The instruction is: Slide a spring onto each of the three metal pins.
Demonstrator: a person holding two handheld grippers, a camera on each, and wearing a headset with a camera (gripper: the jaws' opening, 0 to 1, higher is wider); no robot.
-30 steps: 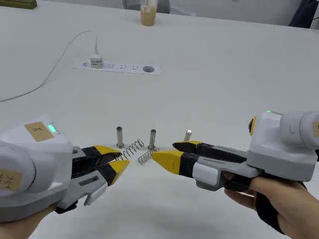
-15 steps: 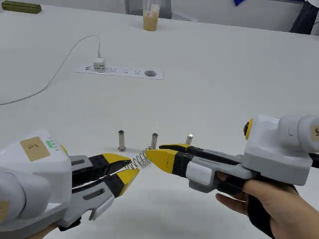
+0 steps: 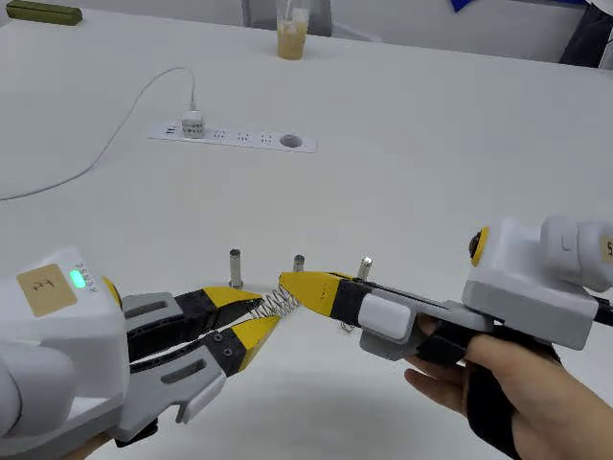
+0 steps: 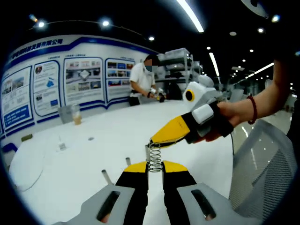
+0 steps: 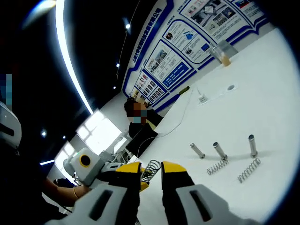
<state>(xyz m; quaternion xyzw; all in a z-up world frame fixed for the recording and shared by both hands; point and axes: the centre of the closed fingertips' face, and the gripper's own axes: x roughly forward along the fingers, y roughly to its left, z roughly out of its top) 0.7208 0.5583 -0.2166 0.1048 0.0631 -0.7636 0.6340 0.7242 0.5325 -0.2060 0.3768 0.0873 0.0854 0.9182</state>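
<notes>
Spring, coiled wire, apparently pinched by left tool, touches right tool.

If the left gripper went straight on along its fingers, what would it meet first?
The spring between the left gripper fingers leads straight to the right gripper, which seems to sit at the spring's far end. It would meet that first, though depth is uncertain.

Bright, even indoor light.
Ceiling lights glare; the white table shows soft shadows; fisheye edges bend.
</notes>
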